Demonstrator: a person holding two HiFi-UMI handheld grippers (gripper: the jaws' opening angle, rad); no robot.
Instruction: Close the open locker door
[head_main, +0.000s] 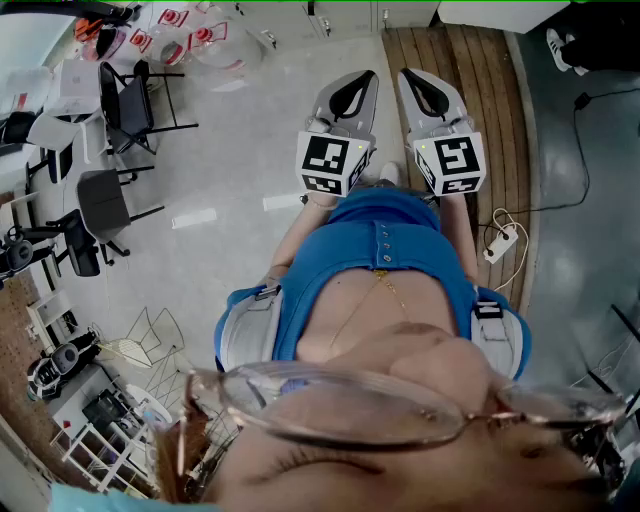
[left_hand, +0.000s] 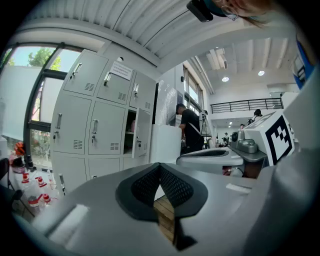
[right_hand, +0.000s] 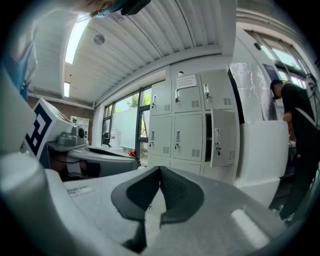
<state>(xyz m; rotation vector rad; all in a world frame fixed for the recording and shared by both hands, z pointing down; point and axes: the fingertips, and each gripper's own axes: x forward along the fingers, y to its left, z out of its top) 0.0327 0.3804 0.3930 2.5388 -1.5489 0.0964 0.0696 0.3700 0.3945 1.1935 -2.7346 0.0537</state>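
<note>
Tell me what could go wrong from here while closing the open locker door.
1. The open locker door is far off, and a person in black stands close beside the lockers; they could be bumped on approach.
2. A power strip with its cable lies on the floor just to the right: a trip risk.

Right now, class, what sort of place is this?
Probably an indoor lab or workshop hall: a bank of grey metal lockers with one open door, black chairs on a bare floor, and a railed upper gallery.
</note>
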